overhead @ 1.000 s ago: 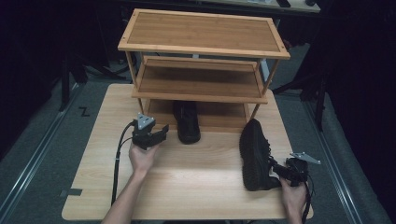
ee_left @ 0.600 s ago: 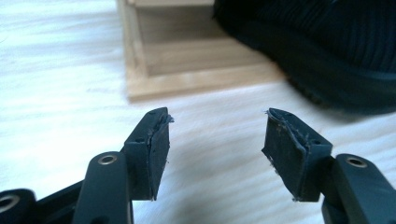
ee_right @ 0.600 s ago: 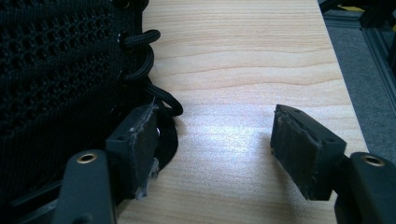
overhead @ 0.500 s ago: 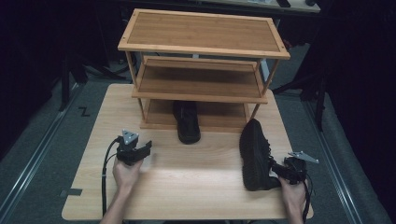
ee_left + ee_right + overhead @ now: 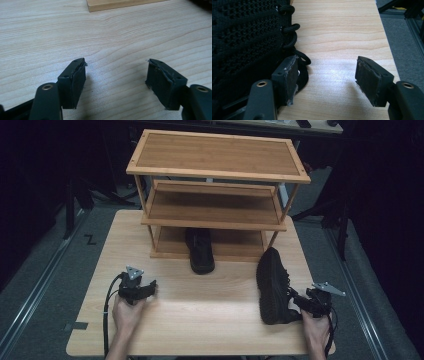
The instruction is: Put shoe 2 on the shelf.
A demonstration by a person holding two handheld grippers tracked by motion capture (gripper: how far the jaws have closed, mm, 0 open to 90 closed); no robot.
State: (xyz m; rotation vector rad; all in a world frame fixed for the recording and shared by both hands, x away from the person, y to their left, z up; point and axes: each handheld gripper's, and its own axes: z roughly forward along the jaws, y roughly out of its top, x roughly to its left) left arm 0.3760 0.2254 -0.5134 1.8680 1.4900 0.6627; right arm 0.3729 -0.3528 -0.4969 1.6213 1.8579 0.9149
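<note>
A black shoe (image 5: 200, 252) lies with its heel end under the bottom shelf of a wooden shoe rack (image 5: 215, 167). A second black shoe (image 5: 272, 282) rests on the table at the right. My left gripper (image 5: 151, 288) is low over the bare table at the front left. Its jaws have just been opening and stand wide, and the left gripper (image 5: 116, 62) has nothing between them. My right gripper (image 5: 296, 303) is at the second shoe's near end. The right gripper (image 5: 327, 60) is open, its left pad beside the laces of that shoe (image 5: 244, 37).
The wooden table (image 5: 200, 320) ends close to the right gripper, with grey floor (image 5: 407, 32) beyond its edge. The rack's base board (image 5: 120, 4) lies ahead of the left gripper. Dark frames and legs stand around the table.
My left gripper has drawn back from beside the shoe at the rack toward the table's front left and sunk lower, and its jaws look wider. The right gripper and both shoes have stayed put.
</note>
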